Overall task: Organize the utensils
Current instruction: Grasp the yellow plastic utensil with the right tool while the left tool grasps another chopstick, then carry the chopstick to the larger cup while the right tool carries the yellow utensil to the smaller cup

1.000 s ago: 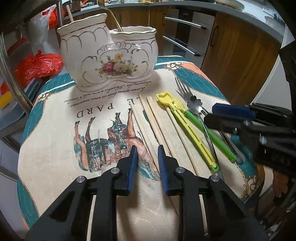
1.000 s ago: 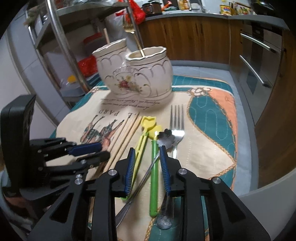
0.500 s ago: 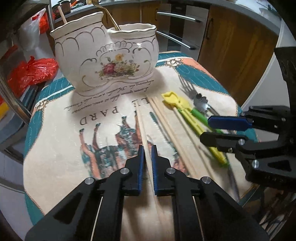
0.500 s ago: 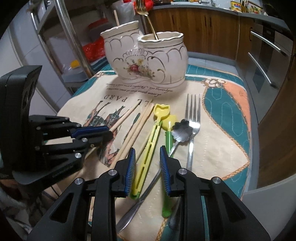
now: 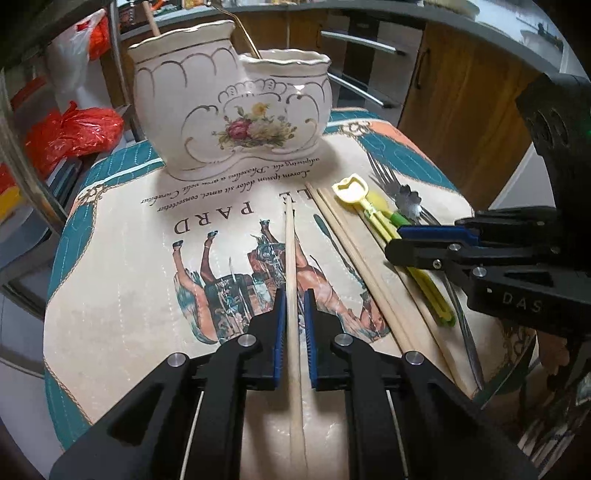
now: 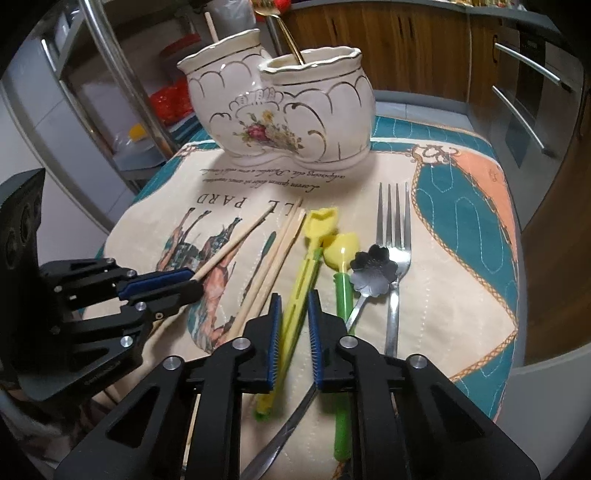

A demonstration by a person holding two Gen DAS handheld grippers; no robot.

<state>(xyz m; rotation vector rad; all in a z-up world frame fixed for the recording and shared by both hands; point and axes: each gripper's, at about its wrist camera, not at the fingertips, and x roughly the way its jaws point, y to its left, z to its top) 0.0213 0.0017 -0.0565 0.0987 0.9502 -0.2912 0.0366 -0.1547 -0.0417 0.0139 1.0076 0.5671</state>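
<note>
Holder: white two-pot floral ceramic utensil holder (image 6: pixel 280 114) upright on the tabletop's printed mat (image 6: pixel 461 258); taller pot holds a wooden stick (image 6: pixel 211 25), lower pot a gold spoon (image 6: pixel 286 35).
Left claw (image 5: pixel 294 299): clamped on a pale wooden chopstick (image 5: pixel 291 251).
Right claw (image 6: pixel 292 301): just closing, clamped on a yellow plastic shovel-headed utensil (image 6: pixel 306 258).

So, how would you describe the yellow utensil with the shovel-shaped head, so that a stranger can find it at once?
Start at the white flowered ceramic holder at the back of the printed cloth. In front of it lies a row of utensils, between the wooden chopsticks and the steel fork. The yellow shovel utensil is the all-yellow one with a slotted handle, running between the right gripper jaws; its neighbour has a green handle.
</note>
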